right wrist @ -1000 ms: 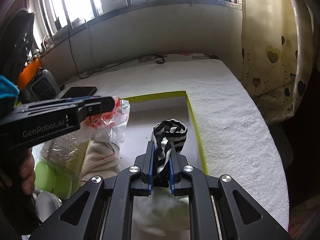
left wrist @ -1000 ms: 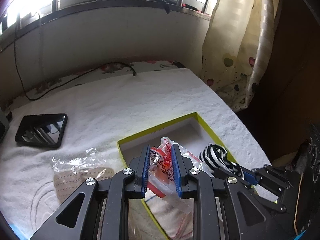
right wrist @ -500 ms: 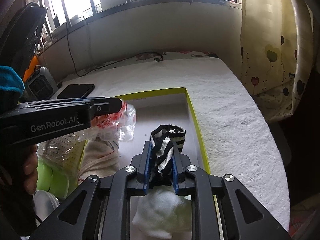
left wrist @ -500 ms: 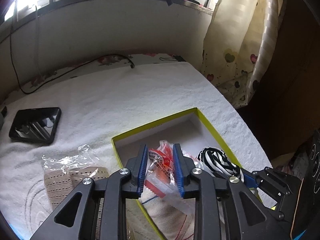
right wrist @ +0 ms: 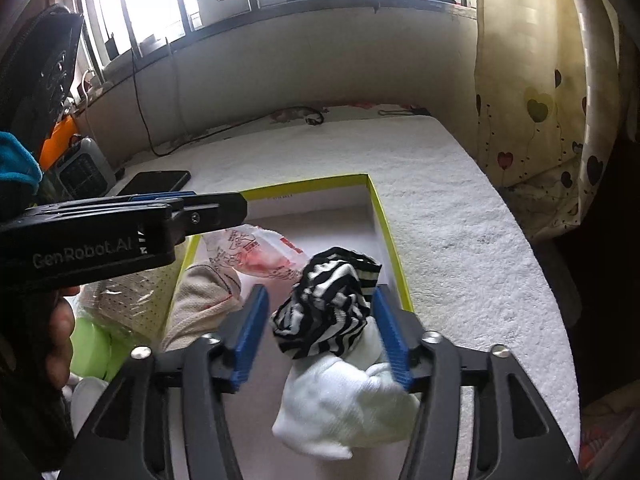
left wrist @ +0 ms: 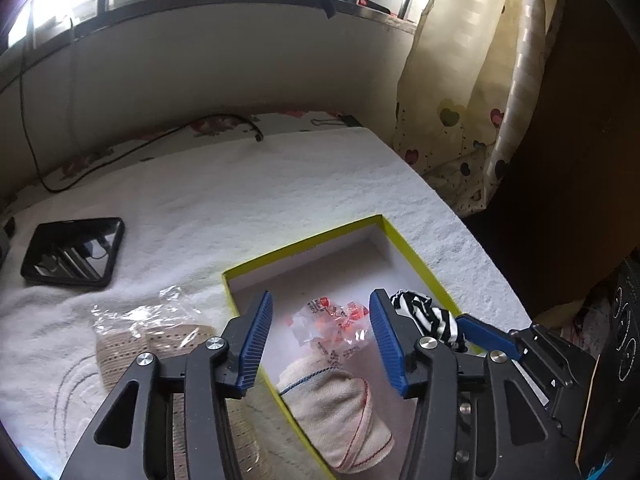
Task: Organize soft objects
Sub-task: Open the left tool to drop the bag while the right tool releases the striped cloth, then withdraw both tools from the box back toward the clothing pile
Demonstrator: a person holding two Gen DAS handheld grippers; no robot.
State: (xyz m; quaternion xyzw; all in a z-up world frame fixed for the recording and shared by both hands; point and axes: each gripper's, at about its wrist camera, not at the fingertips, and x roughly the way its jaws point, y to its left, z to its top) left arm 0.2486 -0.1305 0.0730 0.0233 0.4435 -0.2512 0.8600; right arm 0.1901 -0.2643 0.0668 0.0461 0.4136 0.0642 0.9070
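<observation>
A yellow-rimmed box lies on the white towel. My left gripper is open above a clear bag with red print, which lies in the box on a cream sock with red and blue stripes. My right gripper is open around a black-and-white striped sock, which rests on a white sock in the box.
A black phone lies on the towel to the left. A bagged beige dotted cloth lies beside the box's left wall. A green object is at lower left. A black cable runs along the back; a curtain hangs right.
Both grippers have opened. The left one let go of the clear printed bag, which dropped into the box. The right one let go of the striped sock, which now rests on the white sock.
</observation>
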